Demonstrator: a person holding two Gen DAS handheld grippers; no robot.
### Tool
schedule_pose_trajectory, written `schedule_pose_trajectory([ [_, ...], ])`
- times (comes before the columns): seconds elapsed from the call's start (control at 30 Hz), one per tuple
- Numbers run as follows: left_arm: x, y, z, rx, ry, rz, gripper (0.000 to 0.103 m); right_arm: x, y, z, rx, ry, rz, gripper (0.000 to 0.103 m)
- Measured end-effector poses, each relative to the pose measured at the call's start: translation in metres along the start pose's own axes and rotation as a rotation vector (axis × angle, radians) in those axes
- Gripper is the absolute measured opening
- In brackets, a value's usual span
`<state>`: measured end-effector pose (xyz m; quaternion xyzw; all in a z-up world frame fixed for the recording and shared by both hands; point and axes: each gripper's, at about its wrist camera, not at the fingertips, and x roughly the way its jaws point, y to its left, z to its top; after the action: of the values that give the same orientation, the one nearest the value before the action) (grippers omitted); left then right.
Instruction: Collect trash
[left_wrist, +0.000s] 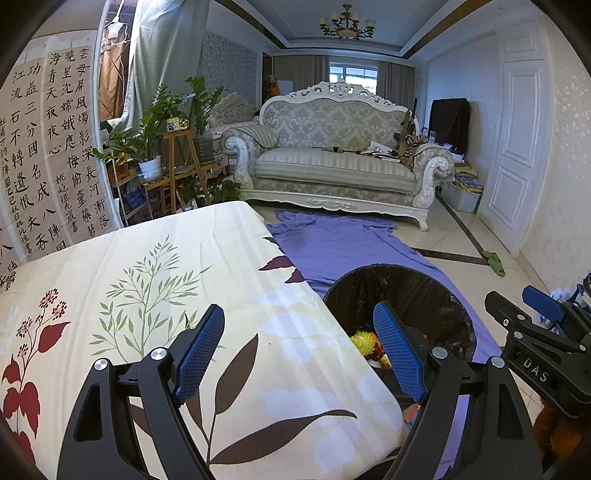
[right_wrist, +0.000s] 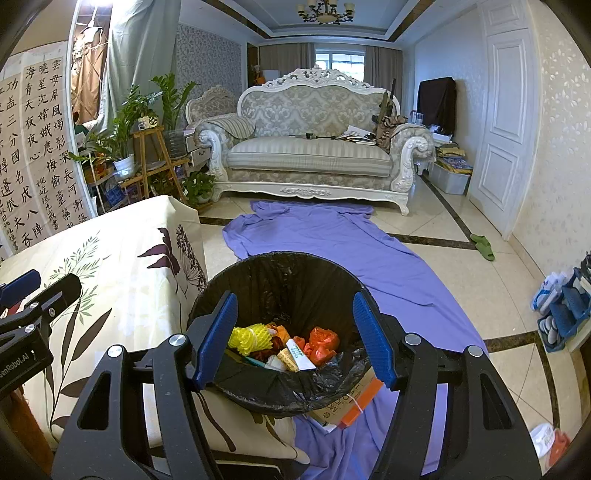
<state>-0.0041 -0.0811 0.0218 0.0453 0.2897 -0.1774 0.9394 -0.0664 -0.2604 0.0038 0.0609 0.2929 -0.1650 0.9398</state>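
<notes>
A round bin with a black liner (right_wrist: 280, 280) stands on a purple sheet beside the table; it also shows in the left wrist view (left_wrist: 406, 291). Inside lie yellow foam netting (right_wrist: 249, 338), an orange plastic bag (right_wrist: 323, 343), a small carton (right_wrist: 295, 356) and other scraps. My right gripper (right_wrist: 295, 339) is open and empty, right above the bin's mouth. My left gripper (left_wrist: 299, 354) is open and empty over the table's right edge (left_wrist: 295, 280), its right finger over the bin. The right gripper also shows at the right edge of the left wrist view (left_wrist: 532, 314).
The table has a cream floral cloth (right_wrist: 110, 280). A flat cardboard box (right_wrist: 354, 402) lies under the bin's near side. The purple sheet (right_wrist: 332, 243) stretches to a white sofa (right_wrist: 310, 147). Plants (right_wrist: 140, 122) stand left, a shoe rack (right_wrist: 565, 314) and door right.
</notes>
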Motion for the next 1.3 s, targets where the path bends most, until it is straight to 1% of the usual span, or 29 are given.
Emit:
schedule_pose_trajectory([
  [0.87, -0.0007, -0.0036, -0.0033, -0.003, -0.009, 0.009, 0.080, -0.0010, 0.0009, -0.0006, -0.001, 0.001, 0.000, 0.063],
  [0.93, -0.0017, -0.0046, -0.0028, -0.001, -0.015, 0.011, 0.083, -0.0014, 0.0010, -0.0008, -0.002, 0.001, 0.000, 0.063],
  [1.2, -0.0016, -0.0038, -0.0011, -0.008, -0.022, 0.014, 0.084, -0.0013, 0.0028, -0.0006, -0.005, 0.006, 0.002, 0.063],
  [1.3, 0.0006, -0.0013, -0.0010, -0.023, -0.013, 0.002, 0.085, -0.0024, 0.0029, -0.0009, -0.005, 0.006, 0.002, 0.063],
])
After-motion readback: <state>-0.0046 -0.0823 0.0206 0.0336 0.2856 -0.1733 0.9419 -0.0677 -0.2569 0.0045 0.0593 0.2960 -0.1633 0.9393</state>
